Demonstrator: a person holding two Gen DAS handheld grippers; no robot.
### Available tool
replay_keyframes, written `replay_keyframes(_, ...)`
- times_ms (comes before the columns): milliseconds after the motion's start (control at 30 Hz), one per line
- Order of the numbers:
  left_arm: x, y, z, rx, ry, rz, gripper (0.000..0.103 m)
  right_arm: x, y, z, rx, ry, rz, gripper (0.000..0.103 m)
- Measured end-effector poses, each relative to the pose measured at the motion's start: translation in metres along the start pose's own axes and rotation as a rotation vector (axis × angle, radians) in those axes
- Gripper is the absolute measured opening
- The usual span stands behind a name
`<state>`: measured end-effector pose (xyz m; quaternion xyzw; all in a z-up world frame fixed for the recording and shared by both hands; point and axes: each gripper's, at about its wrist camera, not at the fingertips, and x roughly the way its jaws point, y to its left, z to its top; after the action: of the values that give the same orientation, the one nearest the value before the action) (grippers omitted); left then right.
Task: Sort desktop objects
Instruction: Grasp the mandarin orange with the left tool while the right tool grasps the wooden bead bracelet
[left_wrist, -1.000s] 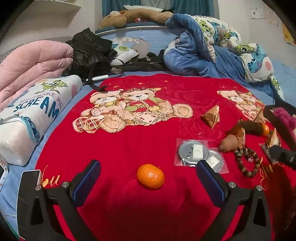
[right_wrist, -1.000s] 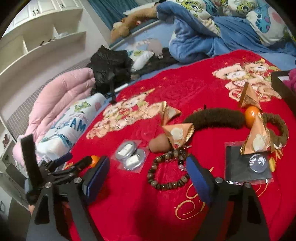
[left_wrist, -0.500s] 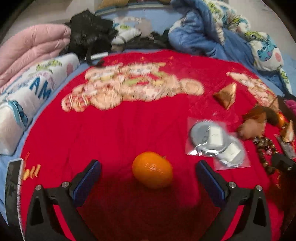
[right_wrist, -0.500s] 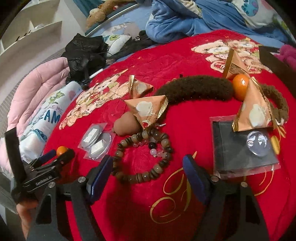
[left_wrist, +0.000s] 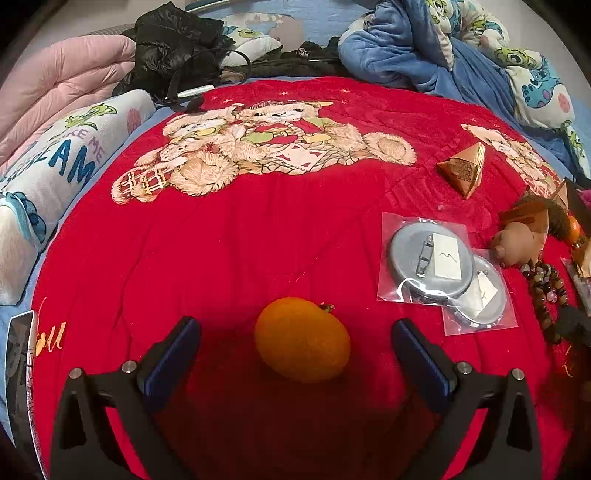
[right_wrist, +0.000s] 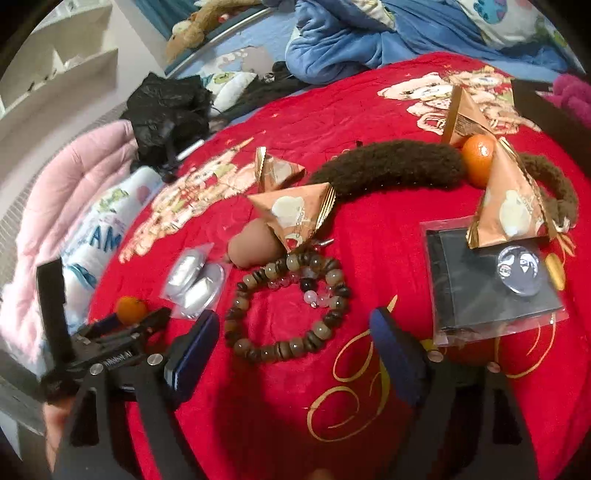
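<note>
The red blanket (left_wrist: 258, 240) is sagging softly. The left gripper (left_wrist: 295, 345) is gaping around the tangerine (left_wrist: 302, 339), untouched at six o'clock; squeezing could roll it. The right gripper (right_wrist: 291, 345) is opening over the bead bracelet (right_wrist: 288, 306), beads possibly slipping.

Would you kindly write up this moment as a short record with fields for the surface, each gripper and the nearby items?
surface: red blanket with a teddy bear print
left gripper: open, fingers either side of the orange, not touching it
right gripper: jaws opening, over the bead bracelet, nothing gripped
nearby items: two bagged badges, gold-edged pyramid packets, brown fuzzy band, second orange
</note>
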<state>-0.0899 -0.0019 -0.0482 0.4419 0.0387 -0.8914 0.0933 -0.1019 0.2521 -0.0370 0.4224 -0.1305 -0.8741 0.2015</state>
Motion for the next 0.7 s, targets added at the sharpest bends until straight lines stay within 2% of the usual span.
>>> replay_keyframes(67,0.000,0.001,-0.001,-0.003,-0.002,-0.005,0.103,0.001,0.004,-0.001,-0.005,-0.009,-0.029,0.078)
replay_keyframes(133,0.000,0.001,-0.001,-0.004,-0.009,-0.006,0.103,-0.001,0.004,-0.003,-0.003,-0.019,-0.065,0.062)
replay_keyframes(200,-0.001,0.001,-0.002,-0.005,-0.016,-0.008,0.101,-0.003,-0.003,-0.004,0.030,-0.022,-0.084,0.036)
replay_keyframes(233,-0.002,0.000,-0.002,-0.004,-0.023,-0.012,0.099,-0.006,-0.010,-0.004,0.057,-0.023,-0.087,0.029)
replay_keyframes(300,-0.005,0.000,-0.002,0.001,-0.038,-0.020,0.087,-0.009,-0.025,-0.004,0.131,-0.021,-0.087,0.011)
replay_keyframes(333,-0.007,-0.001,-0.003,0.003,-0.046,-0.023,0.082,-0.011,-0.030,-0.004,0.162,-0.015,-0.077,0.009)
replay_keyframes(400,-0.012,0.000,-0.004,-0.001,-0.063,-0.030,0.060,-0.013,-0.036,-0.005,0.192,-0.007,-0.056,0.009)
replay_keyframes(500,-0.016,0.009,-0.005,-0.045,-0.078,-0.040,0.040,-0.015,-0.034,-0.006,0.188,0.000,-0.043,0.010)
replay_keyframes(600,-0.019,0.014,-0.007,-0.072,-0.091,-0.067,0.039,-0.020,-0.035,-0.007,0.201,0.001,-0.008,0.011)
replay_keyframes(700,-0.023,0.008,-0.010,-0.049,-0.104,-0.047,0.038,-0.024,-0.033,-0.009,0.202,-0.006,0.010,0.011)
